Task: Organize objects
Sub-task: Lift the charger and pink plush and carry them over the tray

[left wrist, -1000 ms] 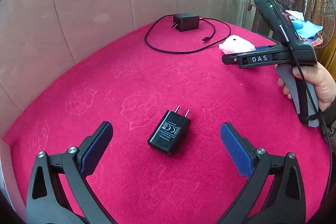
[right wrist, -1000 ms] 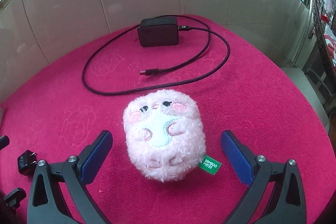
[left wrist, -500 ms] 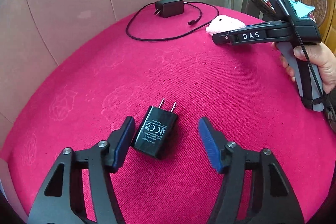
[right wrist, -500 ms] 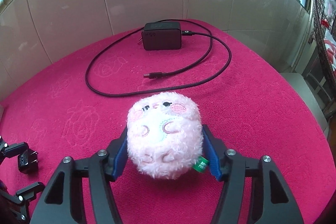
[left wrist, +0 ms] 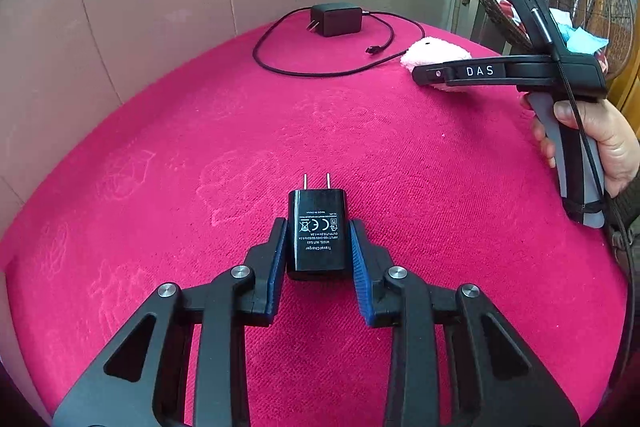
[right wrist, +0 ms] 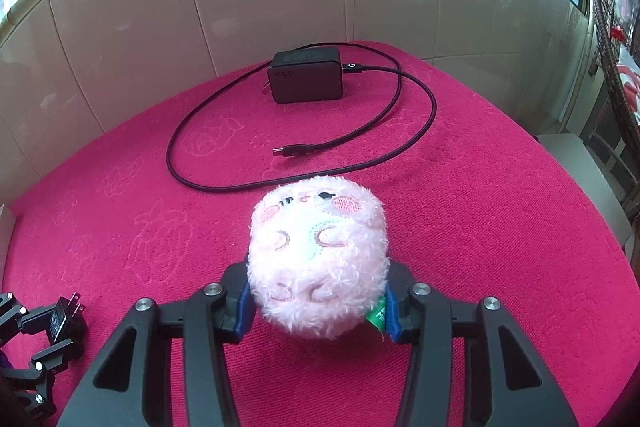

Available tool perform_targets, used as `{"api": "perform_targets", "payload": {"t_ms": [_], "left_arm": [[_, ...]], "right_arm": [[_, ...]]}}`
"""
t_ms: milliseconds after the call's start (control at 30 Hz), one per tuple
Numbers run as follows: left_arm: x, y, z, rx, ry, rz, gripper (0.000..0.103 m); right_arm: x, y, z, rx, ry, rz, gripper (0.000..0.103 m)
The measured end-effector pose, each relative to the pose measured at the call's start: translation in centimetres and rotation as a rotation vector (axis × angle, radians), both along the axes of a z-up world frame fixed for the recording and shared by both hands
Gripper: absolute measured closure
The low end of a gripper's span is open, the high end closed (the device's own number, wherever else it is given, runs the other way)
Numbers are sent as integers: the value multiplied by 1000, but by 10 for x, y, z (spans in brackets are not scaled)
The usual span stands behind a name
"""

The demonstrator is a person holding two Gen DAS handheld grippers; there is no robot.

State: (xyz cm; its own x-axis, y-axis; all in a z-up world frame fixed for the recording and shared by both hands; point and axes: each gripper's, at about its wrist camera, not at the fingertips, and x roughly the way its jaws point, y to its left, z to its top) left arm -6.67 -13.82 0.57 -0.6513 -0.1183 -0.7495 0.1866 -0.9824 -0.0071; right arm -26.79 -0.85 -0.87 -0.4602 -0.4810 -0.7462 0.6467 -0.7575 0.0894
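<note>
Pink embossed cloth (left wrist: 400,155) over the table: nothing looks sorted yet, as my left gripper (left wrist: 319,247) has just been closing and now clamps the black travel charger (left wrist: 317,231) while my right gripper (right wrist: 316,301) has just been closing and now squeezes the pink plush toy (right wrist: 318,259), both objects sitting between the jaws, and the corded power adapter (right wrist: 306,81) lies untouched by the wall.

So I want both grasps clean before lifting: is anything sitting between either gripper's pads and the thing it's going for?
Nothing visible. The left gripper has just been closing and its pads press straight on the small black charger. The right gripper has also been closing, onto the pink plush toy; only the toy's own green tag lies by one pad.
</note>
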Motion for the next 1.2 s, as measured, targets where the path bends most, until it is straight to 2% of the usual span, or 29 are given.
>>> {"api": "perform_targets", "payload": {"t_ms": [167,333,500,700,900,1200], "left_arm": [[36,9,14,26,75,92,74],[63,22,39,31,136,96,74],[81,35,60,18,201,85,74],[97,40,75,7,250,86,74],[123,31,91,16,300,129,74],[170,12,106,21,362,215,74]], "right_arm": [[9,6,9,-43,55,4,57],[30,10,20,-53,131,15,57],[70,33,29,-118,110,38,57],[111,52,63,-221,104,68,56],[150,33,91,-239,147,153,56],[197,3,105,-232,156,257,56]]}}
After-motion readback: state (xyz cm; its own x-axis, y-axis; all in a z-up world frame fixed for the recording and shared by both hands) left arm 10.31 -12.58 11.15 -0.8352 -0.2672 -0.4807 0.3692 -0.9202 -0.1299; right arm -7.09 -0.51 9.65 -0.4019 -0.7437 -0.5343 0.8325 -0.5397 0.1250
